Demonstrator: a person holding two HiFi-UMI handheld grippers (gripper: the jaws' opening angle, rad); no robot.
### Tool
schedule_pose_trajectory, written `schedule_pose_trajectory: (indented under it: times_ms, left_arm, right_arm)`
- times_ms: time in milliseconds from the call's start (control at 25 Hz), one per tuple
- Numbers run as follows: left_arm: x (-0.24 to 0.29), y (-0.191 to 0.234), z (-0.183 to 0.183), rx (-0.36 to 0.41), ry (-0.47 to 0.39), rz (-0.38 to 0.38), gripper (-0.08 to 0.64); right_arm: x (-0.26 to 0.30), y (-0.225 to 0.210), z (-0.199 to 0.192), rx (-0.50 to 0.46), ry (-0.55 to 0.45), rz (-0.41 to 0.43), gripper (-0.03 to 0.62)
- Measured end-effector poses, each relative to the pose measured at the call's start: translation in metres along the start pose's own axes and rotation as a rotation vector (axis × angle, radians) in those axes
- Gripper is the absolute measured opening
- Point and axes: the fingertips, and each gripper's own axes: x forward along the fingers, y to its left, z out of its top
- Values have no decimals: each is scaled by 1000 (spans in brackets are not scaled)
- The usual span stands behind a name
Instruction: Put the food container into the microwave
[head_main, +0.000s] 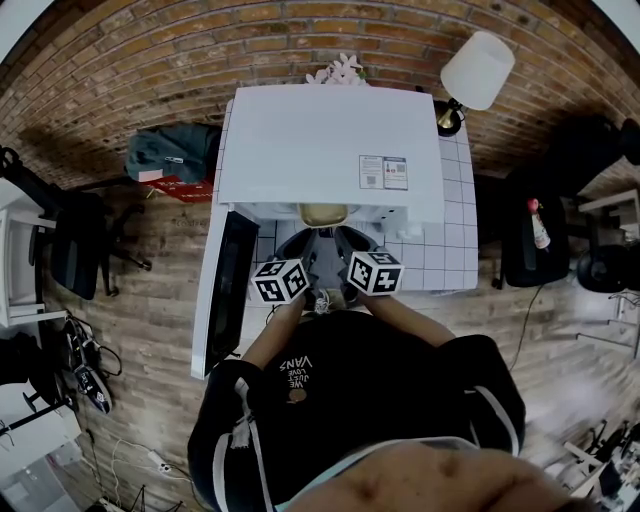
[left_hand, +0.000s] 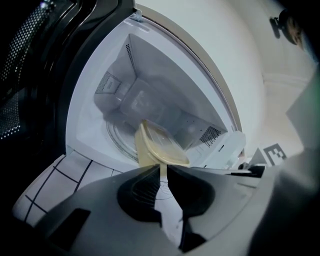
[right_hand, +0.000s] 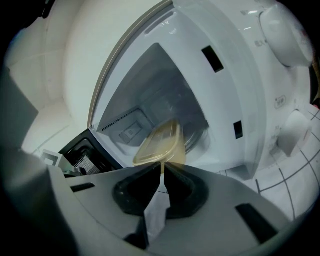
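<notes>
While door (head_main: 225, 290) stands open — food container (head_main: 323, 214) at microwave (head_main: 330, 140), lamp (head_main: 477, 70) beside.

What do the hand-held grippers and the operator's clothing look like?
The left hand-held gripper and right hand-held gripper have grey moulded bodies with black pads. Each carries a white cube with black square markers. The person wears a black top.

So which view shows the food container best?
The left gripper view: the food container sits large, lid and side wall both clear, its rim between the jaws, before the open microwave. The right gripper view shows mostly its lid, tilted. The head view catches only a tan sliver.
</notes>
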Motion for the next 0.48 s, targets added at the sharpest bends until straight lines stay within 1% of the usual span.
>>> schedule_pose_trajectory:
  times_ms: [480]
  left_arm:
    - [11, 10, 15, -1, 14, -28, 31]
  right_arm:
    - [18, -2, 12, 20, -22, -21, 18]
